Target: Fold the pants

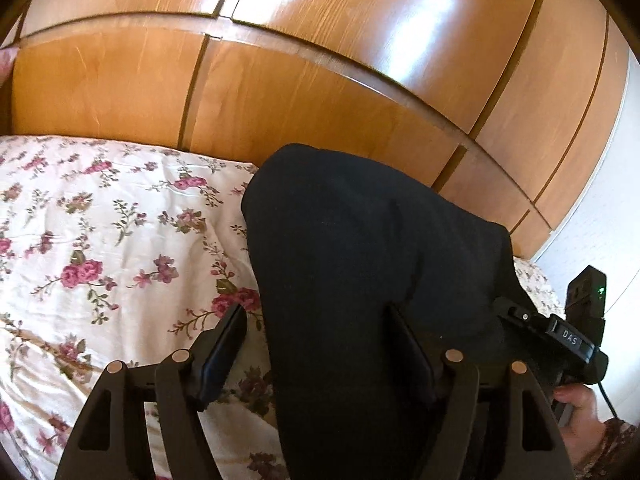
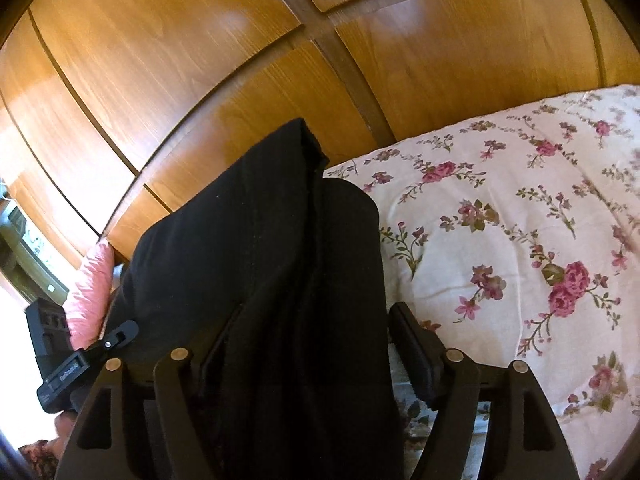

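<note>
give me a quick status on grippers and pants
Left gripper open, right gripper open. Black pants draped between both sets of fingers, over floral bedspread. Nothing in the way.

The letters "DAS" can be read in white on a small black label [image 1: 569, 337]. The label is seen on the right gripper [image 1: 520, 316], at the near right of the left wrist view. White letters on the left gripper [image 2: 74, 374] in the other view are too blurred to be read.
</note>
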Demonstrator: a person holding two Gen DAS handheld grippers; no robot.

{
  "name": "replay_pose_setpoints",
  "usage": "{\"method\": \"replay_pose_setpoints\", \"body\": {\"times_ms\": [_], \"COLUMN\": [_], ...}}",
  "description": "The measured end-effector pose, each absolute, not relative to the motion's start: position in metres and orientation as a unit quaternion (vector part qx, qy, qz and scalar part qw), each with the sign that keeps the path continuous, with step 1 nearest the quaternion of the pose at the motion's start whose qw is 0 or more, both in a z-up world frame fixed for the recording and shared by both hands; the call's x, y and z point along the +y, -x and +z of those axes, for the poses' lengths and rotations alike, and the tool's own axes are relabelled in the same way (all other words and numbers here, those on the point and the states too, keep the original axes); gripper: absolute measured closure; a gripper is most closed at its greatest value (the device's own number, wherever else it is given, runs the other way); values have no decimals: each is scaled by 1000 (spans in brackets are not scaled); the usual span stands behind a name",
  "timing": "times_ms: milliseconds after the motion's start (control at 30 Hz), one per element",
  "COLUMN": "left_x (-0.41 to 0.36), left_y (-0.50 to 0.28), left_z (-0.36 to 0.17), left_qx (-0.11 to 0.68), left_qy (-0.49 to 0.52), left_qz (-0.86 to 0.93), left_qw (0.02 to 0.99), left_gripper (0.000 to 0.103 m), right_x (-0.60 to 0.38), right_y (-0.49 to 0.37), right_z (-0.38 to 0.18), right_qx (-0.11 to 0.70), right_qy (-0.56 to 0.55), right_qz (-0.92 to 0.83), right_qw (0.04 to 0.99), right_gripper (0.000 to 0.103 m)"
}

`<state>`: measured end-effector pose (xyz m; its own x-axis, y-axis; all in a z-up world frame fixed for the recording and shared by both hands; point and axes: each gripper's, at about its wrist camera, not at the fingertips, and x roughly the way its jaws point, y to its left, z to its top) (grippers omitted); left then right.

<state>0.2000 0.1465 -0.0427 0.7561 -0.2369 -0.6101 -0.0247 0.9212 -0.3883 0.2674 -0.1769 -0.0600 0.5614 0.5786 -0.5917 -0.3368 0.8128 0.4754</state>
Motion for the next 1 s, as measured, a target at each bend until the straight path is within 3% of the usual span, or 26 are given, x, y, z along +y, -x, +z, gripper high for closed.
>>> {"method": "replay_pose_setpoints", "body": {"times_ms": [167, 300, 1000], "left_x": [137, 137, 59], "left_y": [-194, -178, -49], "left_z": [-35, -32, 1], "left_qx": [336, 328, 227], "left_qy": [164, 168, 37], "left_qz": [-22, 4, 113], "left_qw": [927, 930, 967], "left_gripper": [28, 27, 28], "right_x": [-173, -176, -154], "right_y": [-263, -251, -86], "right_z": [-54, -45, -15], "right_qx": [383, 366, 281], "right_qy": [-124, -101, -2], "right_qz": [232, 183, 112], "right_qw": [886, 907, 953], "right_gripper": [17, 0, 0]}}
